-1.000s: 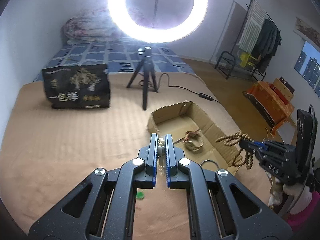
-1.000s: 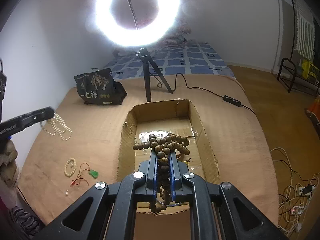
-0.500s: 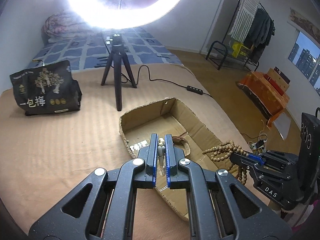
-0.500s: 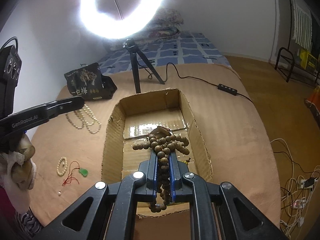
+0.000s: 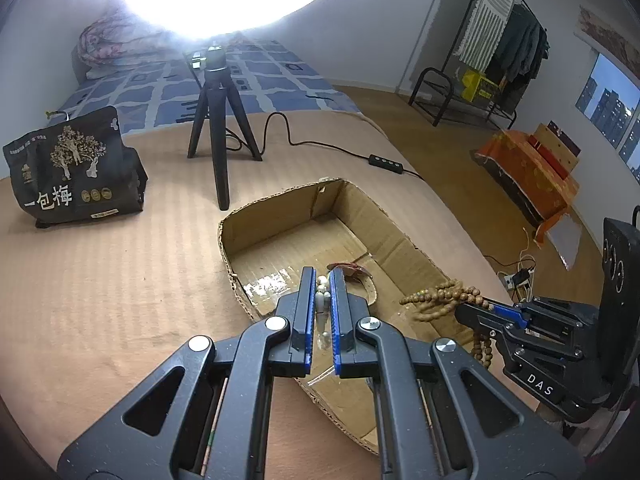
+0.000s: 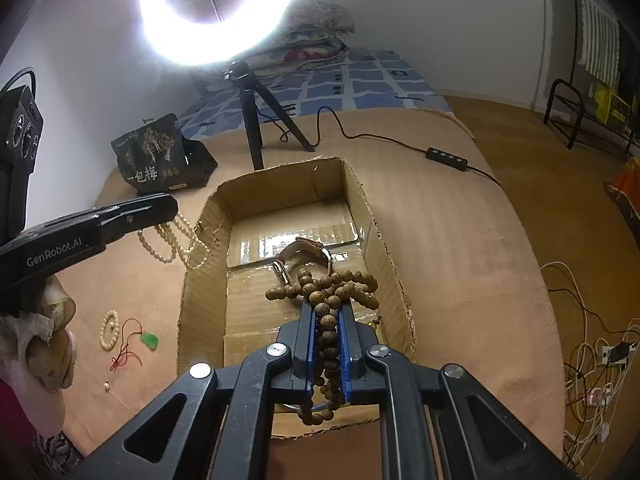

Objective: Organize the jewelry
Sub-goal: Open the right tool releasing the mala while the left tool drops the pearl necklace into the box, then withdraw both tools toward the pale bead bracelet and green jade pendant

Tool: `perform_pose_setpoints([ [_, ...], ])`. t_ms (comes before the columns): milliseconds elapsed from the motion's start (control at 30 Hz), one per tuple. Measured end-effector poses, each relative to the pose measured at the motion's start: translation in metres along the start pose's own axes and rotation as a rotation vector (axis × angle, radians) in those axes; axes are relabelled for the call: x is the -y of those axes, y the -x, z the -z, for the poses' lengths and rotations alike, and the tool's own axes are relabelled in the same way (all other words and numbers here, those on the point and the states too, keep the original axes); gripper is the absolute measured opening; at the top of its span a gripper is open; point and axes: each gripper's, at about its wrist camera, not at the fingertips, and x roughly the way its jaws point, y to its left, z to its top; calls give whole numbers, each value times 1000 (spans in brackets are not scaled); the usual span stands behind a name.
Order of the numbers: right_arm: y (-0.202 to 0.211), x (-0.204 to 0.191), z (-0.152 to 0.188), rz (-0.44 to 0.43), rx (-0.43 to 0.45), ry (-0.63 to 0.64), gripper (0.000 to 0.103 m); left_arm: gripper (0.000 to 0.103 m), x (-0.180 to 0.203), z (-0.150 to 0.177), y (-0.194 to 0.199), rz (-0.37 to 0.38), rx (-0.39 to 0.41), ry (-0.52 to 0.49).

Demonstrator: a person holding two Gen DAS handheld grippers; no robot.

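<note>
Tan bedding covers the bed (image 6: pixel 460 240) that serves as the working ground, ribbed and soft, with wooden floor off to one side. Nearest in each wrist view are the tools themselves: the right hand-held gripper (image 6: pixel 327 320) is clamped on a wooden bead strand (image 6: pixel 326 292), which bunches above the jaws and dangles in loops below them, over the near part of the cardboard box (image 6: pixel 200 280). The left hand-held gripper (image 5: pixel 320 294) is clamped on a pale bead necklace (image 6: pixel 176 240), whose loops hang beside the box's left wall, just outside the rim. Both strings look light, limp and likely to swing, so a pinch across several strands, as now, seems the safest hold; single beads would probably slip. Inside the box a wristwatch (image 6: pixel 304 254) already lies on the glossy taped floor, leaving bare room ahead of and behind it. I judge the box walls flimsy and ragged-edged, apt to snag a trailing loop, so each strand wants lowering clear of the rim. Left of the box, on the bedding, a small pale bracelet (image 6: pixel 109 330), a green pendant on a red cord (image 6: pixel 149 340) and a loose pearl (image 6: pixel 107 386) wait. Farther off stand a black printed bag (image 6: pixel 160 160), a tripod (image 6: pixel 250 120) and its ring light (image 6: pixel 220 12)
</note>
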Motion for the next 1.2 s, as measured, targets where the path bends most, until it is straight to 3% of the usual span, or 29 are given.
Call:
perform_pose_setpoints([
  [67,0,-1,0,-2,-1,0,11,4,1,1,0,-10,0,-4],
  [167,1,-3,0,6,1,4,30,5,1,0,1,-18,-4,-4],
  [233,1,-5,0,16,1,6,34,20,-1,-1,2,-26,-3,1],
  [267,1,-5,1,19,0,6,43,34,-2,-1,4,-26,3,5],
  [300,1,-5,1,24,3,4,55,36,-3,-1,6,-28,15,8],
  [367,2,-6,0,36,12,4,67,36,-4,-1,9,-34,20,6],
  [733,9,-18,-2,57,30,14,84,36,-9,4,29,-54,32,-11],
  [800,12,-21,-2,58,41,17,91,36,-12,6,37,-63,39,-14],
  [933,17,-32,-3,46,56,28,92,36,-22,10,54,-80,58,-23],
  [1067,20,-44,-3,35,62,46,92,64,-36,15,75,-119,86,-20],
  [1200,23,-60,-2,20,69,65,92,64,-54,22,95,-151,96,-13],
])
